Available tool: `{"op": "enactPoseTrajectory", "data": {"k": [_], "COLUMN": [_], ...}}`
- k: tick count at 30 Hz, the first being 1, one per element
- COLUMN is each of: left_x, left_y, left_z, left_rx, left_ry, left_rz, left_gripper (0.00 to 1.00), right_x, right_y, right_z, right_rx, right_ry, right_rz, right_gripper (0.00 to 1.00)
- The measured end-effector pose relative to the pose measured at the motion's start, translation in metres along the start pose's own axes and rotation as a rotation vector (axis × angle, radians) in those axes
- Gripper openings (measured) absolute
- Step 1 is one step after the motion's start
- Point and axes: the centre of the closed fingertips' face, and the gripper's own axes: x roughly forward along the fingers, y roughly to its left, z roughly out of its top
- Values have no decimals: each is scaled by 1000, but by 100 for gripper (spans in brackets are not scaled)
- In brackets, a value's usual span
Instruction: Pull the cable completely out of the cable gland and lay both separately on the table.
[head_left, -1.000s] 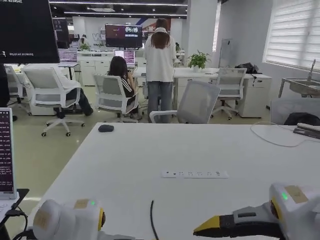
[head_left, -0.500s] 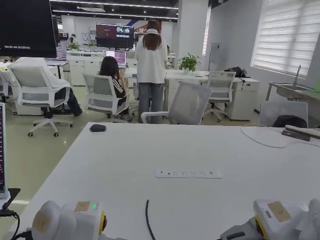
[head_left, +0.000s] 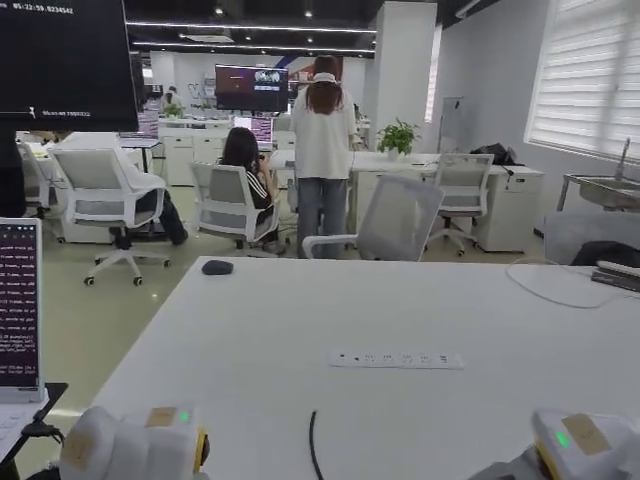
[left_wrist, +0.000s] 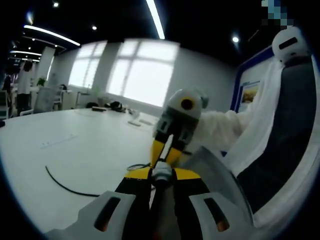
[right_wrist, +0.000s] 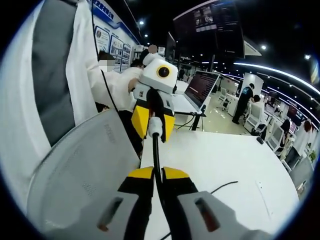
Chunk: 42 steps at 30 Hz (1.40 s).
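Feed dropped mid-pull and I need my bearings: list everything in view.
table: one, white, under everything.
power strip: one, white, mid-table.
mouse-like object: one, black, table's far left.
screen: one, dark with text, left of table.
chairs: several, white, beyond table.
cable: one, black, from gland onto table.
cable gland: one, pale, in left jaws.
left hand-held gripper: one, yellow-tipped, shut on cable gland.
right hand-held gripper: one, yellow-tipped, shut on cable.

cable gland (right_wrist: 155, 127): white, midair | cable (right_wrist: 156, 155): black, thin, inserted in gland
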Motion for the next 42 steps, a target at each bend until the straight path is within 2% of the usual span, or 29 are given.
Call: {"op": "enactPoseTrajectory", "data": {"k": [7, 9, 11, 15, 23, 29, 31, 36, 39, 42], "left_x": [-12, -19, -23, -22, -12, -6, -5, -1, 4, 15], "left_y": [5, 8, 8, 10, 10, 9, 8, 7, 8, 2], "left_z": [3, 5, 6, 1, 4, 7, 8, 6, 3, 3], "left_rx": [-34, -56, -70, -78, -85, -77, -74, -67, -70, -62], "left_ry": [-28, -55, -76, -67, -49, -39, -39, -15, -5, 4], "left_rz": [83, 118, 131, 153, 156, 147, 142, 134, 129, 97], "left_gripper": [17, 17, 17, 17, 17, 17, 17, 17, 17, 17], "right_x": [-16, -20, -21, -19, -22, -26, -28, -29, -27, -19], "right_y": [-10, -15, -15, -14, -14, -15, -13, -13, -11, -8], "right_z": [-8, -11, -12, -13, -23, -25, -22, -12, -2, 6], "right_rx": [20, 34, 37, 38, 58, 71, 88, 109, 97, 65], "right_ry": [-4, -9, -19, -33, -45, -52, -77, -118, -133, -117], "right_rz": [-1, -9, -8, -6, -9, -10, 7, 11, 10, 25], "right_gripper": [5, 5, 5, 5, 5, 6, 7, 19, 27, 33]}}
